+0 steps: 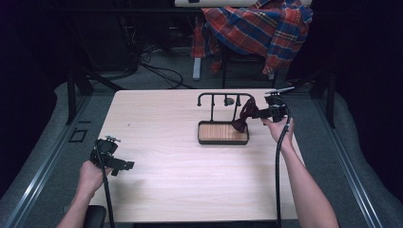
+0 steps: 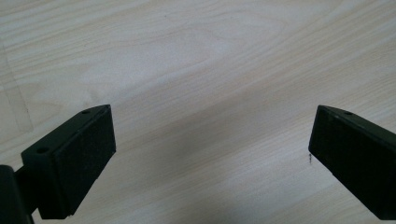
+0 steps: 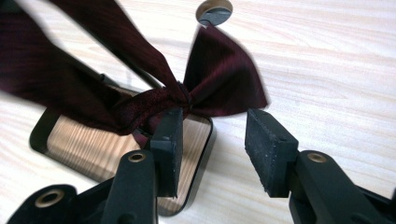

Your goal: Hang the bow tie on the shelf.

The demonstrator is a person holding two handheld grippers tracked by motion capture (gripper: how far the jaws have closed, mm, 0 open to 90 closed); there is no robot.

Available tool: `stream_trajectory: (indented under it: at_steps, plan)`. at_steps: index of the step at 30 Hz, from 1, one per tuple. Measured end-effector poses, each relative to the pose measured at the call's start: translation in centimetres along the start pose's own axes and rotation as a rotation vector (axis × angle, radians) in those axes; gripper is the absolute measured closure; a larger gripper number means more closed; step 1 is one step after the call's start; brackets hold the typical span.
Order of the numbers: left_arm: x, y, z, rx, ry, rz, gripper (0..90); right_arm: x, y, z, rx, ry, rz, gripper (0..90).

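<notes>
A dark red bow tie [image 1: 244, 117] hangs at the right end of a black rack [image 1: 225, 95] that rises from a wooden tray base [image 1: 222, 133]. My right gripper [image 1: 259, 113] sits just right of the bow, held at rack height. In the right gripper view the jaws [image 3: 215, 115] stand open. The bow tie [image 3: 219, 74] has its knot just above the left jaw's tip, and its wings look blurred. The tray base [image 3: 84, 144] lies below. My left gripper [image 1: 127, 165] rests low at the table's front left, open over bare wood [image 2: 212, 126].
A small round dark disc [image 3: 214, 11] lies on the table behind the rack. A plaid shirt [image 1: 259, 23] hangs over a chair beyond the table's far edge, with cables on the floor [image 1: 161, 71]. Light wood tabletop [image 1: 161, 123] spreads between the grippers.
</notes>
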State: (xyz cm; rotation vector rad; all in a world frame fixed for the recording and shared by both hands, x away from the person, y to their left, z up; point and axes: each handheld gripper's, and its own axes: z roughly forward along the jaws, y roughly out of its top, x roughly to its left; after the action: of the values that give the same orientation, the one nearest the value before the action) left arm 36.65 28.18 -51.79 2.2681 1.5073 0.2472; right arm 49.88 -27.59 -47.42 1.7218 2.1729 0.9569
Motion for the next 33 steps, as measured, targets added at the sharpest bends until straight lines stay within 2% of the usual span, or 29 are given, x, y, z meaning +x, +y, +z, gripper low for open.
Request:
stream_trajectory:
  at_steps: [9, 18, 24, 33]
  plan:
    - [0.0, 0.0, 0.0, 0.000, 0.001, 0.000, 0.7, 1.0, -0.3, -2.3, -0.017, 0.012, -0.100, 57.6]
    - [0.1, -0.1, -0.1, 0.000, 0.002, 0.001, 0.8, 1.8, -0.4, -3.5, -0.005, 0.012, -0.172, 59.3]
    - [0.1, -0.1, -0.1, -0.001, 0.001, 0.001, 0.8, 2.7, -0.6, -4.2, 0.008, 0.007, -0.221, 53.6]
    - [0.0, 0.0, -0.1, -0.006, -0.001, 0.004, 0.8, 4.0, -2.2, -5.6, 0.043, 0.004, -0.324, 38.6]
